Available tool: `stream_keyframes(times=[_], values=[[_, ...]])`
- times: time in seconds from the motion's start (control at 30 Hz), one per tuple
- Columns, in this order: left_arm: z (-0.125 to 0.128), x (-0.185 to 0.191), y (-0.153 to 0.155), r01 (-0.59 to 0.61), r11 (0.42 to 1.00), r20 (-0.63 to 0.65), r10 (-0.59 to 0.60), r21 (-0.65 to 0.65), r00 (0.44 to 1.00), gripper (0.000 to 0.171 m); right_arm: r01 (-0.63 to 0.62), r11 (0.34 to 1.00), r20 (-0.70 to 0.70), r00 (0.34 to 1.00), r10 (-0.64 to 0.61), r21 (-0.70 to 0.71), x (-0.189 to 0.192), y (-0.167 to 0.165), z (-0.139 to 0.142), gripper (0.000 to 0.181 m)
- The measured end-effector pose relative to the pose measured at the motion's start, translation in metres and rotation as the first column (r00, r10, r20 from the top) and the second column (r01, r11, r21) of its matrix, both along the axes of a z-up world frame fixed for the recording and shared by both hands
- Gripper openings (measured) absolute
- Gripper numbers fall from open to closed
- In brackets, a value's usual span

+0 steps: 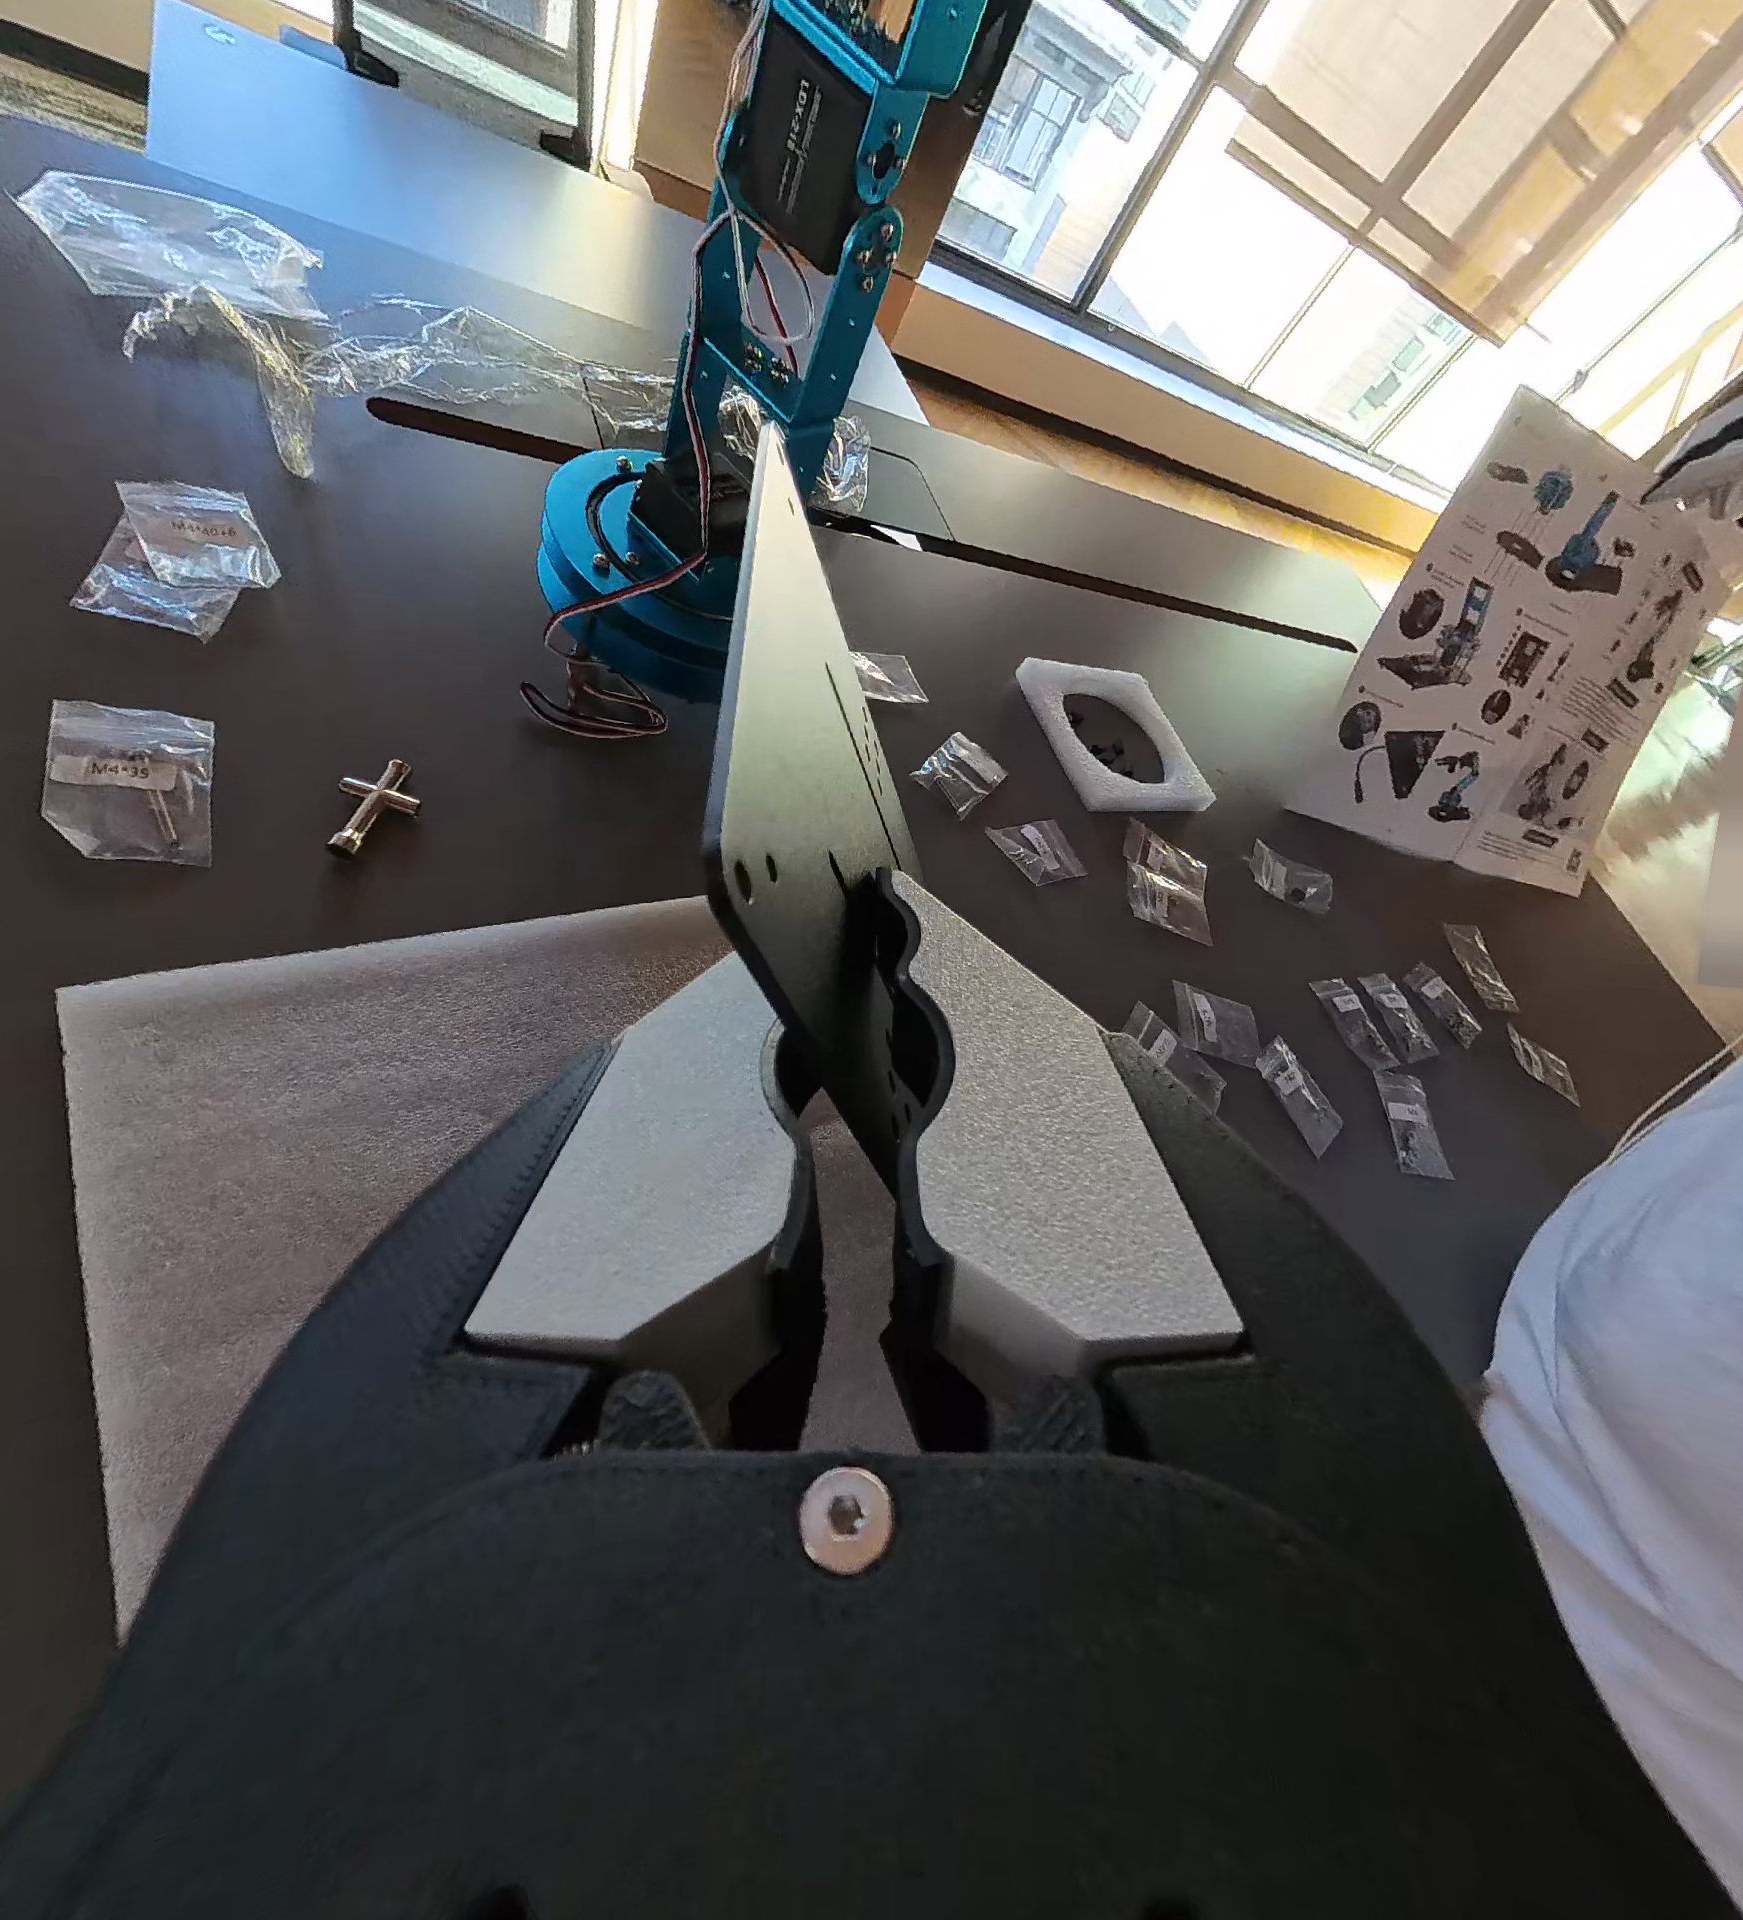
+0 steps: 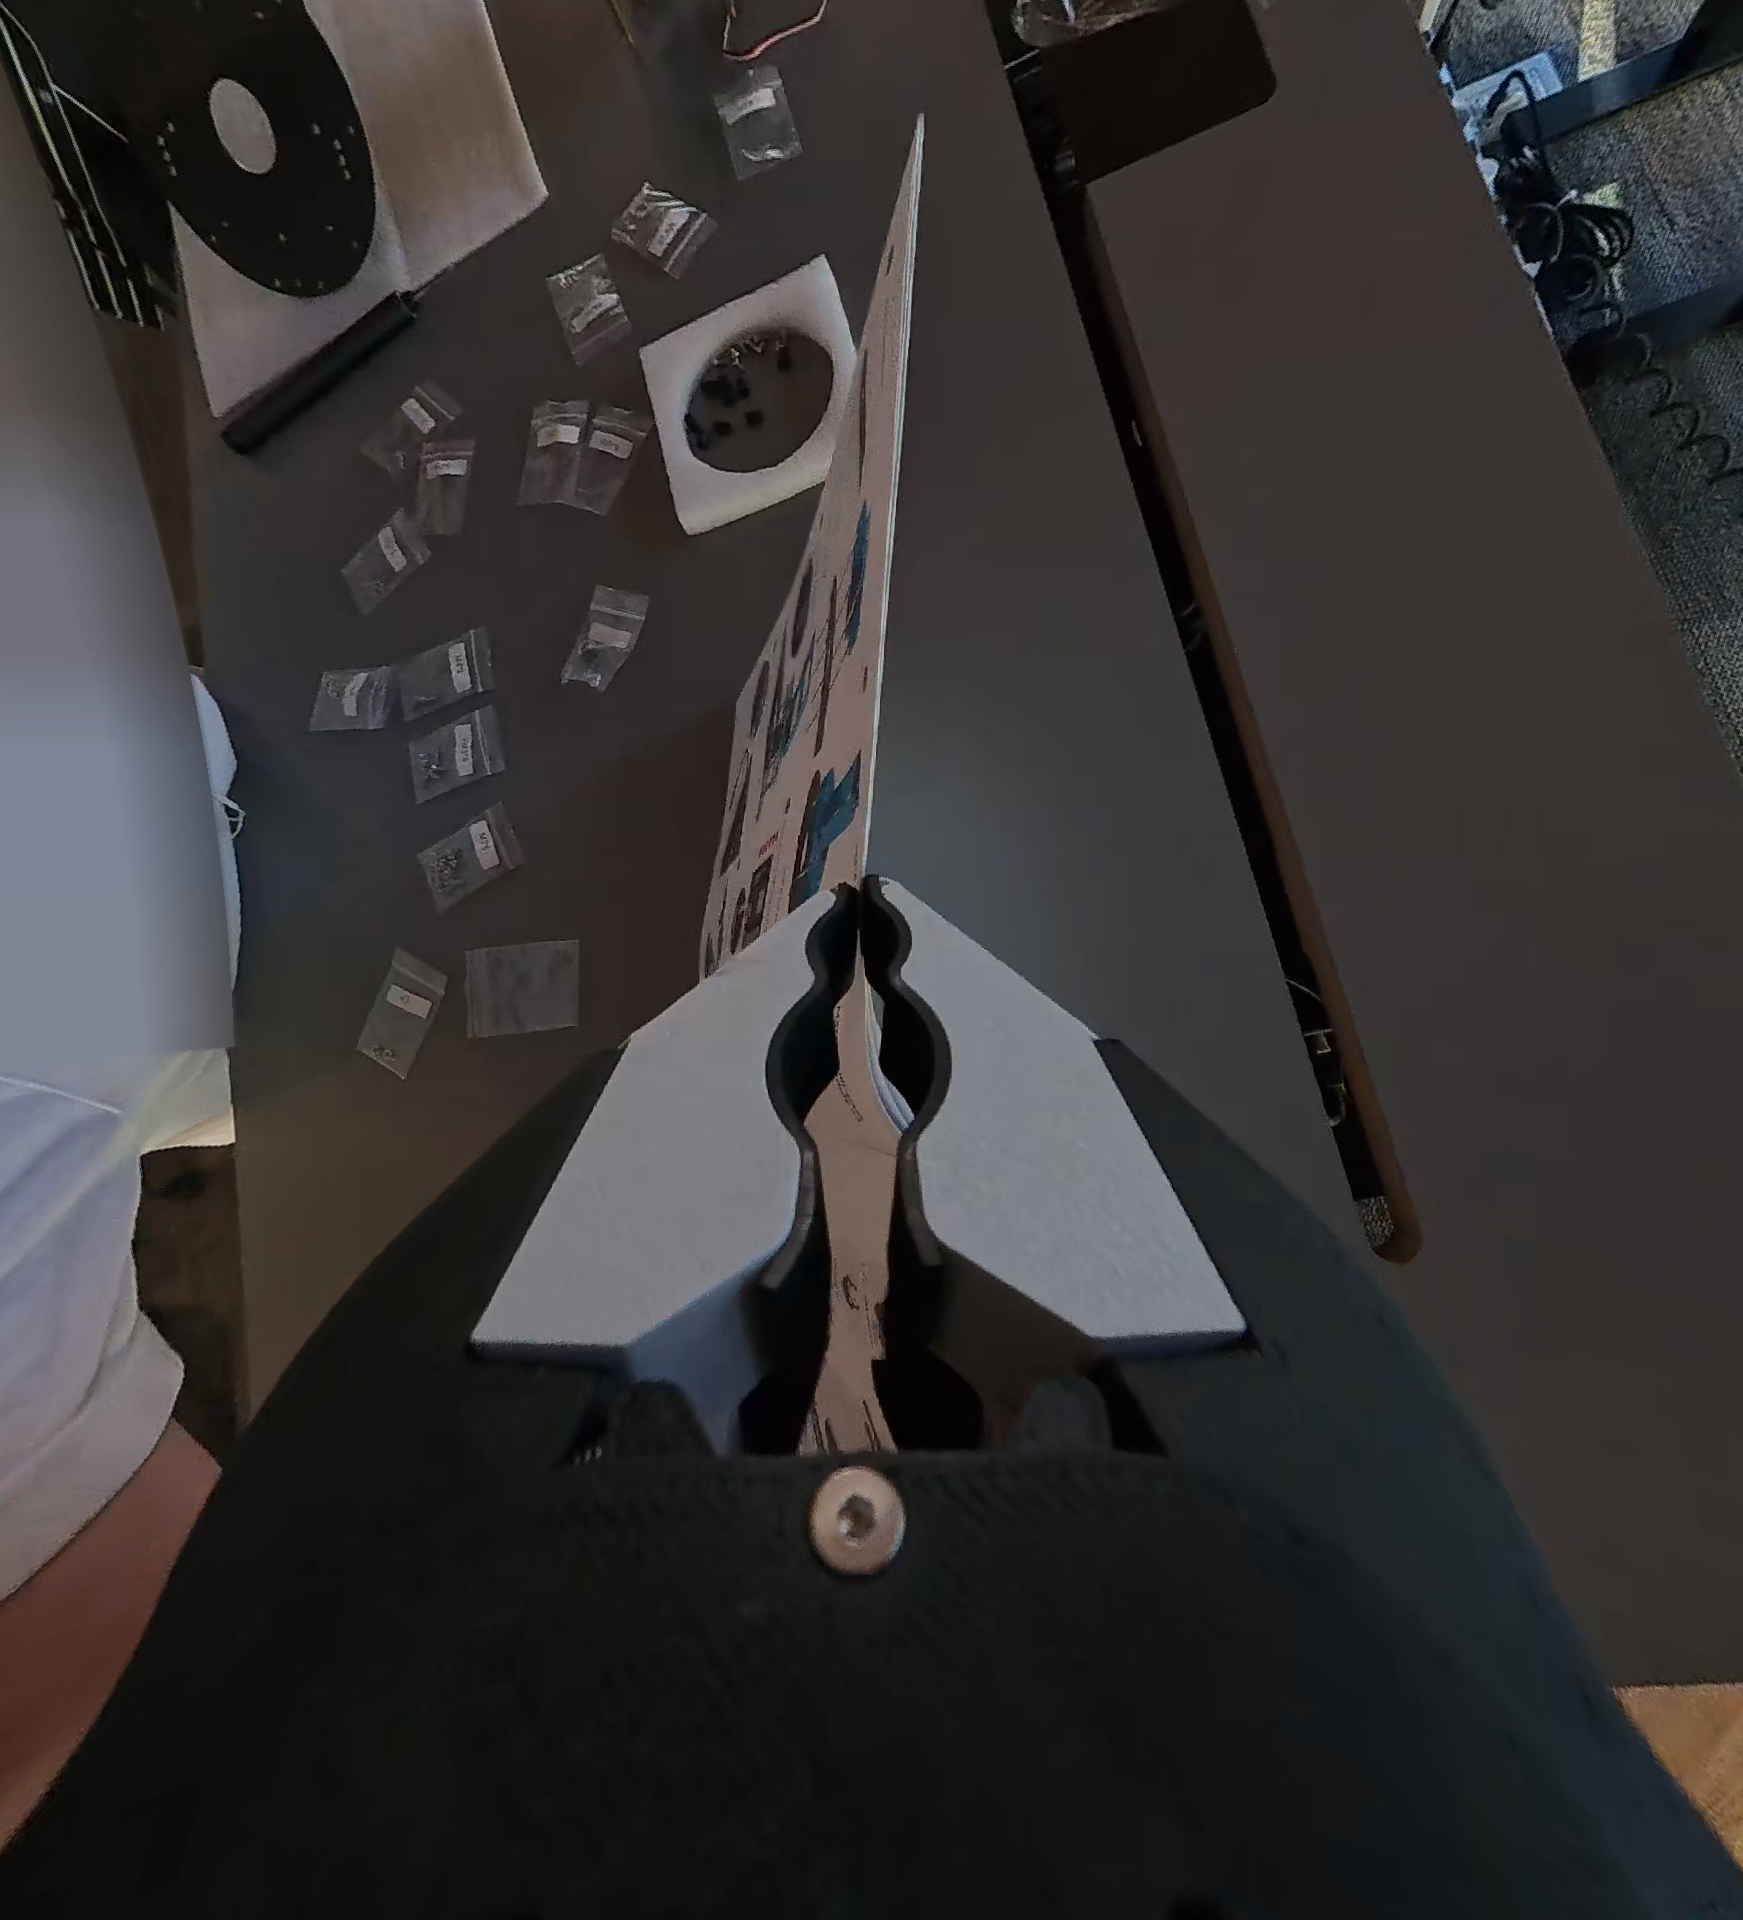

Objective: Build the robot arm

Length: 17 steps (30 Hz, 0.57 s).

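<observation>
While screws sit in foam tray (image 1: 1049, 694), bags (image 1: 1218, 1023) sealed

Each gripper, the left gripper (image 1: 862, 914) and the right gripper (image 2: 862, 894), had a black, rough-textured body with one silver hex screw at its centre. Its two fingers were pale grey wedges lined with wavy black pads. The person wore white clothing (image 1: 1677, 1351).

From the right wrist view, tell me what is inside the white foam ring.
The foam ring holds a scatter of small dark parts, loose on the table. The printed sheet covers the ring's right edge, hiding anything there.
</observation>
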<state>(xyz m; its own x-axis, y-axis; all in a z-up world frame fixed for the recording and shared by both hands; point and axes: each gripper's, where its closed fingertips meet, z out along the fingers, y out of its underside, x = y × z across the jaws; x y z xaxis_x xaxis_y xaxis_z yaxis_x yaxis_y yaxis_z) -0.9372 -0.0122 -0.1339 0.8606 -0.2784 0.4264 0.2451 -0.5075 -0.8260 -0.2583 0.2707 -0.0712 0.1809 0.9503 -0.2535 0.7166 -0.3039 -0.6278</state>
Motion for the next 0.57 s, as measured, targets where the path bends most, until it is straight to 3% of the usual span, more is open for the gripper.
stream_keyframes(times=[0.57], values=[[0.001, 0.003, 0.005, 0.002, 1.000, -0.001, -0.002, -0.001, 1.000, 0.001, 0.009, 0.996, 0.028, 1.000, -0.012, 0.092, -0.001, -0.013, 0.008, 0.000]])
